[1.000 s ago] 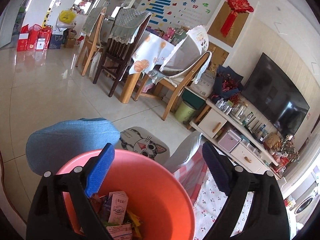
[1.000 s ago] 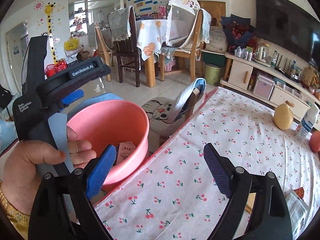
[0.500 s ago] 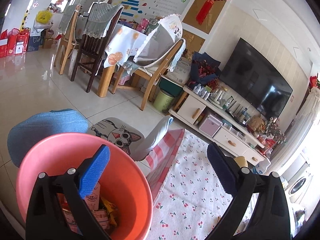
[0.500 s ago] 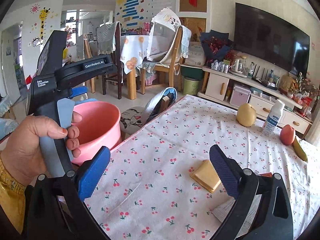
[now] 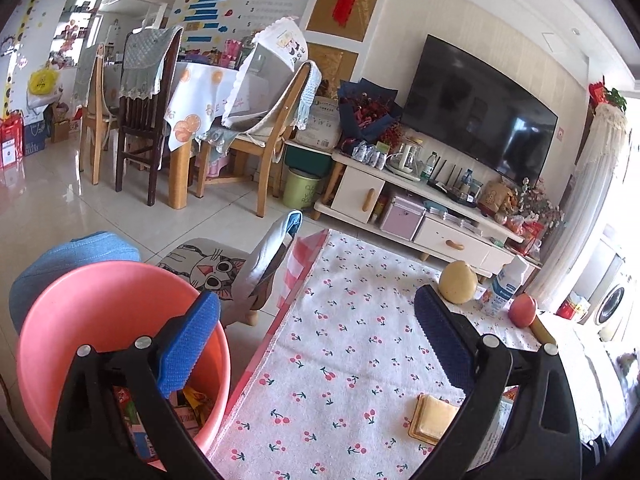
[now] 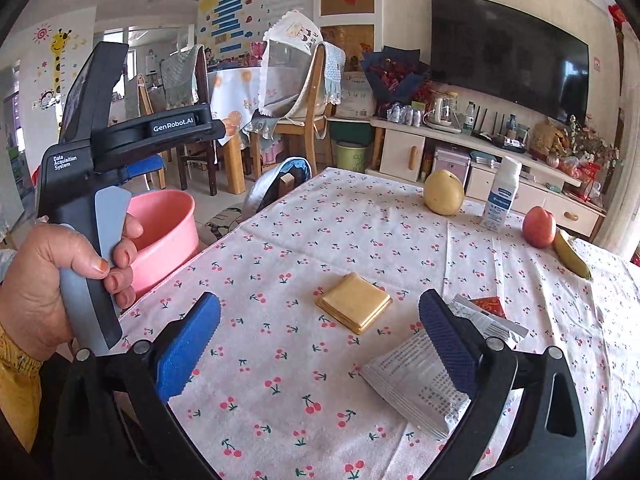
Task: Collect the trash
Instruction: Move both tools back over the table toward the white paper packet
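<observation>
both grippers (left [image 5: 316, 328], right [image 6: 320, 330]) swung from bucket [image 5: 80, 304] to table [image 6: 320, 216], jaws spread, empty.

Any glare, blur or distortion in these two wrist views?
Left wrist: heavy fisheye bending, black corners, window glare washing out the table's far right edge; pink bucket sharp. Right wrist: same bending, evenly lit, gold packet crisp.

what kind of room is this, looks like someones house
Very likely a family living and dining room. A flat television hangs above a low white cabinet, wooden dining chairs stand around a clothed table behind, and a cherry-print tablecloth covers the near table.
</observation>
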`<state>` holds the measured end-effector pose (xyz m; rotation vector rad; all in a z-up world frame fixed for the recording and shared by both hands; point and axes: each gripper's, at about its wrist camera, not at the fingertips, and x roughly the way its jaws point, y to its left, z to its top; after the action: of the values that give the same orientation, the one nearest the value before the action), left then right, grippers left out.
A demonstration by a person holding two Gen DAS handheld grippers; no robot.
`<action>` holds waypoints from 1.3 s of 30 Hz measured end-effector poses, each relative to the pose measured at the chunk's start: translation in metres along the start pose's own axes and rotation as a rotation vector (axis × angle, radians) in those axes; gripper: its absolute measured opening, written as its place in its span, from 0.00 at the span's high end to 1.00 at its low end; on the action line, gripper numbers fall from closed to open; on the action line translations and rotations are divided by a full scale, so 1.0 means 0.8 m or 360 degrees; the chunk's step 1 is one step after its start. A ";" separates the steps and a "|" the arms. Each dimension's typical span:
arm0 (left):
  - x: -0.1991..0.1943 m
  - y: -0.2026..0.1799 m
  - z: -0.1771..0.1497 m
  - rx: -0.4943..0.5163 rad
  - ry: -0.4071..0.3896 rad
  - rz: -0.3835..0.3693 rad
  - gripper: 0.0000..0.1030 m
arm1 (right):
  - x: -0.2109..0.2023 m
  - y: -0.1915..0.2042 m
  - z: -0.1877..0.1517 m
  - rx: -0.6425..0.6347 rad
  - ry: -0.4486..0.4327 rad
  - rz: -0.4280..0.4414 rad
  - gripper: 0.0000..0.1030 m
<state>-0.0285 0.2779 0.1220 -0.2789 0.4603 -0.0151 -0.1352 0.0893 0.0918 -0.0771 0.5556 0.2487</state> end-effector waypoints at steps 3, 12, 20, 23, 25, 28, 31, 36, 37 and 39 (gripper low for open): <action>-0.002 -0.013 -0.007 0.0038 -0.0001 -0.0021 0.05 | -0.005 -0.015 -0.003 0.0026 -0.0006 -0.0018 0.05; -0.002 -0.046 -0.022 0.0100 0.0036 -0.0044 0.05 | -0.019 -0.050 -0.010 0.0062 -0.0025 -0.0055 0.05; 0.006 -0.079 -0.038 0.0166 0.0124 -0.0063 0.05 | -0.030 -0.074 -0.015 0.0084 -0.0018 -0.0053 0.05; 0.009 -0.089 -0.044 0.0180 0.0166 -0.0085 0.05 | -0.033 -0.083 -0.016 0.0104 -0.0011 -0.0061 0.05; 0.011 -0.097 -0.048 0.0192 0.0194 -0.0118 0.05 | -0.035 -0.092 -0.017 0.0122 -0.0006 -0.0062 0.05; 0.008 -0.109 -0.056 0.0227 0.0211 -0.0172 0.05 | -0.040 -0.104 -0.019 0.0142 -0.0006 -0.0082 0.05; 0.005 -0.122 -0.063 0.0257 0.0245 -0.0261 0.05 | -0.045 -0.121 -0.020 0.0189 -0.0010 -0.0095 0.05; -0.003 -0.147 -0.078 0.0330 0.0315 -0.0438 0.05 | -0.056 -0.155 -0.020 0.0306 -0.0012 -0.0122 0.05; -0.004 -0.152 -0.082 0.0350 0.0337 -0.0473 0.05 | -0.059 -0.164 -0.020 0.0336 -0.0014 -0.0139 0.05; -0.007 -0.164 -0.091 0.0396 0.0385 -0.0542 0.05 | -0.065 -0.180 -0.021 0.0401 -0.0022 -0.0162 0.05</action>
<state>-0.0589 0.1328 0.0972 -0.1074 0.6402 -0.4399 -0.1501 -0.0638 0.1058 0.1399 0.5637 0.0788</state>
